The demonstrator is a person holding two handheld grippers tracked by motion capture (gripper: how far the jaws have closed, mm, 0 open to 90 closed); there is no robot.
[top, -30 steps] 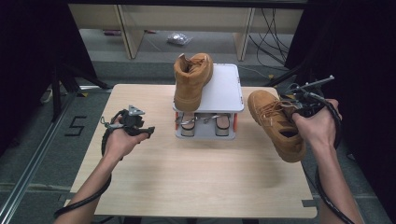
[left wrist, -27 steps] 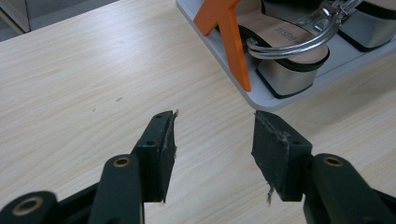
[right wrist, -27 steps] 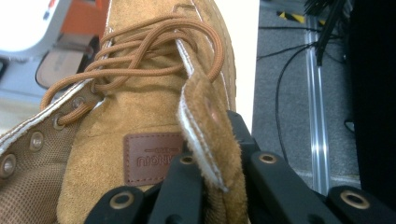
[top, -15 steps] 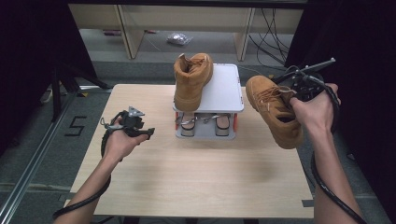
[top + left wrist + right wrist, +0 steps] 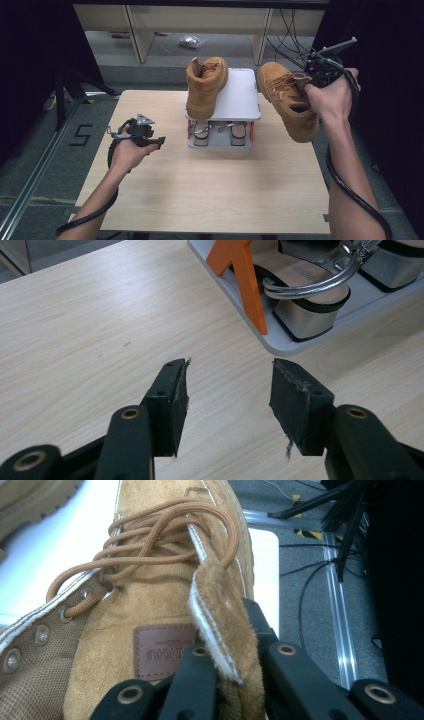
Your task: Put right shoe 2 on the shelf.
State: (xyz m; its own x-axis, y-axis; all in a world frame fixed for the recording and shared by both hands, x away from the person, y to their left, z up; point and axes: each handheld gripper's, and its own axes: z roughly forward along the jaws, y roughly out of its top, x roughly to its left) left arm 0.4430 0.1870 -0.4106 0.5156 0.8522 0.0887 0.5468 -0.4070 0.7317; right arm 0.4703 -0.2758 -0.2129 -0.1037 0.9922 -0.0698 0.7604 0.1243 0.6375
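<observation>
One boot already stands on the rack top. Second boot hangs in the air from the right gripper, jaws clamped on its collar edge, just right of the rack. Left gripper open, empty, over the worktop. Left to do, likely: set this boot beside its mate.

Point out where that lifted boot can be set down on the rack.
The white top shelf is bare on its right half, beside the standing boot that fills the left. The lower shelf is crowded with sandals. The held boot hangs from the right hand-held gripper beside that gap.
</observation>
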